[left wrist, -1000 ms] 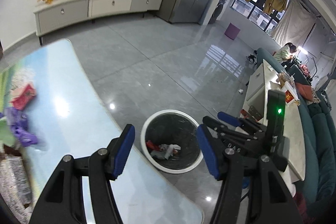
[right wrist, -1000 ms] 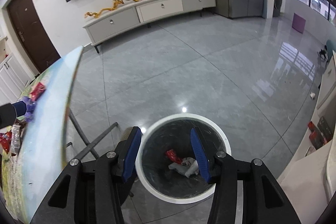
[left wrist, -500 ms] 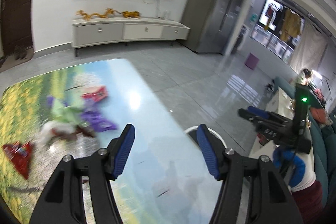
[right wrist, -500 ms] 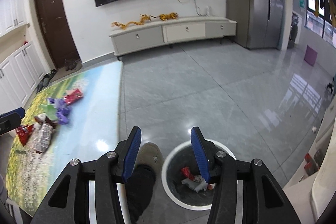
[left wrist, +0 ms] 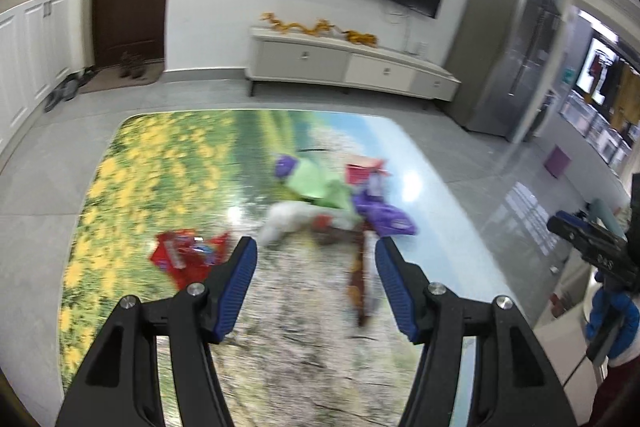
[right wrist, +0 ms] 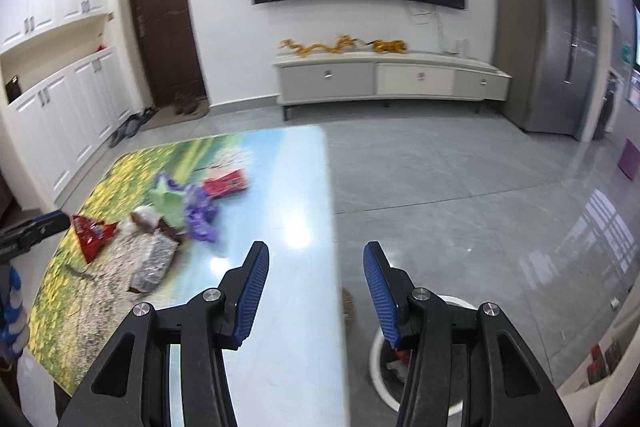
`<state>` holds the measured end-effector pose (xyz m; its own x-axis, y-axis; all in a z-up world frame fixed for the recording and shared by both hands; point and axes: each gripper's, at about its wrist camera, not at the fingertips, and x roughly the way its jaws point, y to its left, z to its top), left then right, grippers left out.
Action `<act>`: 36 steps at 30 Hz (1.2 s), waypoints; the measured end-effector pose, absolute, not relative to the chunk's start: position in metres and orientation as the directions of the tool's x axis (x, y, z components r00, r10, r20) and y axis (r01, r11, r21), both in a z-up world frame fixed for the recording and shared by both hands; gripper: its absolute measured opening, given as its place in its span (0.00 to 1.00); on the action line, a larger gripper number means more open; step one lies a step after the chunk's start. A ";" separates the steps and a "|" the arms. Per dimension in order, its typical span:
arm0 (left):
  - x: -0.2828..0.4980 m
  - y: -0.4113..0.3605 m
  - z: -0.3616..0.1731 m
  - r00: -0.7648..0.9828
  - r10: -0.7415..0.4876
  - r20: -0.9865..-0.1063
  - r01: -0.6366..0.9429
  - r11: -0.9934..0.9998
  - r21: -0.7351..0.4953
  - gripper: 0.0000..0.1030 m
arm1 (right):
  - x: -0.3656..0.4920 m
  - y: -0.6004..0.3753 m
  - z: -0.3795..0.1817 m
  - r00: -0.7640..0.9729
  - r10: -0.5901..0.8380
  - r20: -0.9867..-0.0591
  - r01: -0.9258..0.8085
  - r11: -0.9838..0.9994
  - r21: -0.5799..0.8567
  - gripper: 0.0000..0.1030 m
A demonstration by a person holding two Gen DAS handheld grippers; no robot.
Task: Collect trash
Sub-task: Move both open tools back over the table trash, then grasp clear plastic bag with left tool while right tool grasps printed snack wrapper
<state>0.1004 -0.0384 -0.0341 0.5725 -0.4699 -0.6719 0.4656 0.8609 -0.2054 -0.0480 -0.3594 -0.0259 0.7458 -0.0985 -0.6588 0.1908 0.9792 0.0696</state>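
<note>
While both of your grippers are empty, the trash is all on the surface (left wrist: pixel 132 211): in the left wrist view a red wrapper (left wrist: pixel 182 253) lies at lower left of centre, just above the left gripper (left wrist: pixel 314 281), and a blurred heap of white, green and purple wrappers (left wrist: pixel 336 205) sits in the middle of the frame. The jaws of the left gripper stand apart with nothing between them. The jaws of the right gripper (right wrist: pixel 316 293) are also apart and hold nothing; in its view it hangs over the right edge of the surface, with the white rim of the trash bin (right wrist: pixel 378 367) at the lower right, partly hidden behind the gripper. The left view is smeared, so a grasp made now could close on the wrong piece, or on several pieces together, and one may fall on the floor. The thin wrappers lie flat, so I think the jaws can slide over them or push them away. Both grippers point downward at a slant; the left one aims at the heap, the right one is well apart from it.
</note>
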 end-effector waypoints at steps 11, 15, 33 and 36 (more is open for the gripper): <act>0.166 -0.051 -0.067 0.483 -0.470 -0.739 0.327 0.880 -0.345 0.58 | 0.017 -0.304 -0.071 0.683 0.091 -0.725 -0.002 0.992 0.123 0.46; 0.192 -0.065 -0.085 0.448 -0.462 -0.765 0.283 0.885 -0.369 0.58 | 0.034 -0.294 -0.085 0.663 0.145 -0.734 -0.048 0.987 0.151 0.46; 0.217 -0.090 -0.135 0.405 -0.389 -0.828 0.297 0.912 -0.283 0.44 | 0.086 -0.247 -0.124 0.573 0.345 -0.743 -0.206 0.939 0.277 0.51; 0.217 -0.091 -0.135 0.409 -0.390 -0.825 0.305 0.910 -0.280 0.30 | 0.090 -0.242 -0.128 0.562 0.346 -0.751 -0.207 0.938 0.277 0.51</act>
